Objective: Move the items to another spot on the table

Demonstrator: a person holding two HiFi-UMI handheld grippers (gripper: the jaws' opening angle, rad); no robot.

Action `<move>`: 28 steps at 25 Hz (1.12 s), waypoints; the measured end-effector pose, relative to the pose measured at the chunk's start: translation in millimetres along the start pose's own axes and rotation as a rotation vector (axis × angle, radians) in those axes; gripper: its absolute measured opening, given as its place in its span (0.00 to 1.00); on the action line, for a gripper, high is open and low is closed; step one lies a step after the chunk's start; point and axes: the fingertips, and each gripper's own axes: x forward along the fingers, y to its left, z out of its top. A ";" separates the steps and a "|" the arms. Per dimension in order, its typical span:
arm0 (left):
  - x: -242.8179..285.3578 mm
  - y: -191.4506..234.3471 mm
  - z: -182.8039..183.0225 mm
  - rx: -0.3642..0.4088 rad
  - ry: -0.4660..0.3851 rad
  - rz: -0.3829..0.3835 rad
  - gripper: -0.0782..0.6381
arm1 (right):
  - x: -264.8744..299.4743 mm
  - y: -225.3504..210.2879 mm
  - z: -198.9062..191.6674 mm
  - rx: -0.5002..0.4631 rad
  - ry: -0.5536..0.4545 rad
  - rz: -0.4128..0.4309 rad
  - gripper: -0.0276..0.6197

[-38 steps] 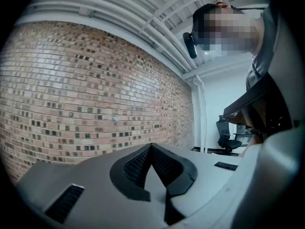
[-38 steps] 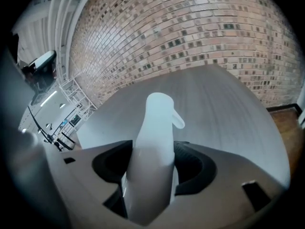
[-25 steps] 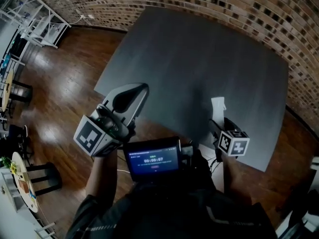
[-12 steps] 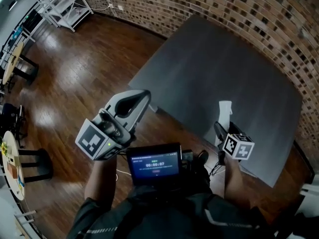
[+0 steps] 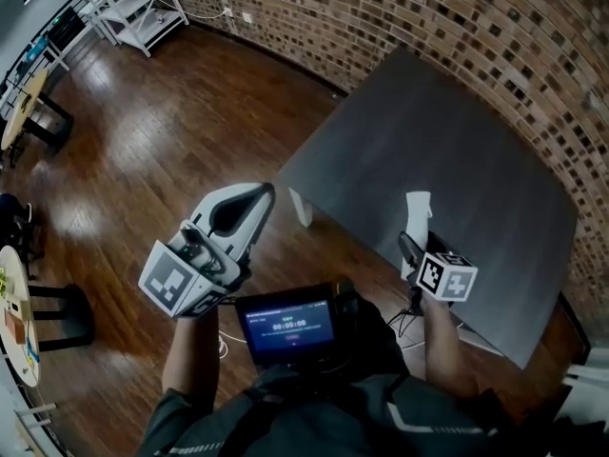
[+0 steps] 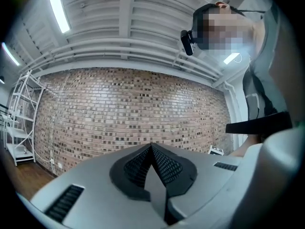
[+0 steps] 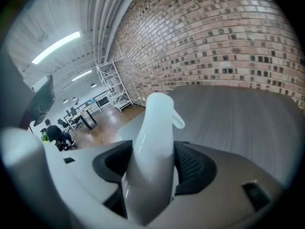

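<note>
My right gripper (image 5: pixel 416 228) is shut on a white plastic bottle (image 5: pixel 417 209), held over the near edge of the dark grey table (image 5: pixel 457 141). In the right gripper view the white bottle (image 7: pixel 155 137) stands upright between the black pads (image 7: pixel 190 168), its spout towards the table (image 7: pixel 238 113). My left gripper (image 5: pixel 255 198) hangs over the wooden floor to the left of the table, shut on nothing. The left gripper view has the ribbed pads (image 6: pixel 164 165) pressed together, pointing at a brick wall.
The table stands against a brick wall (image 5: pixel 495 27) and has a white leg (image 5: pixel 303 206) at its near corner. A small screen (image 5: pixel 285 324) sits at the person's chest. White shelving (image 5: pixel 128 3) and chairs (image 5: pixel 33 112) stand far left on the wooden floor (image 5: pixel 171 131).
The table has slid to the right and farther off in the head view as the person moved. Both grippers kept their pose. The white bottle stays in the right gripper.
</note>
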 end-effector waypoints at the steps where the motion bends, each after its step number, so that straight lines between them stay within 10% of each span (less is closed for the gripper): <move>1: -2.4 5.2 -0.4 0.003 -0.002 0.001 0.10 | 5.4 5.1 0.2 -0.006 0.009 0.001 0.48; 11: 13.0 78.1 -8.3 0.006 0.024 -0.024 0.10 | 69.2 40.3 22.5 0.052 0.032 -0.018 0.48; 28: 133.0 155.6 -28.3 -0.034 0.060 -0.313 0.10 | 136.9 52.5 43.1 0.258 0.040 -0.123 0.48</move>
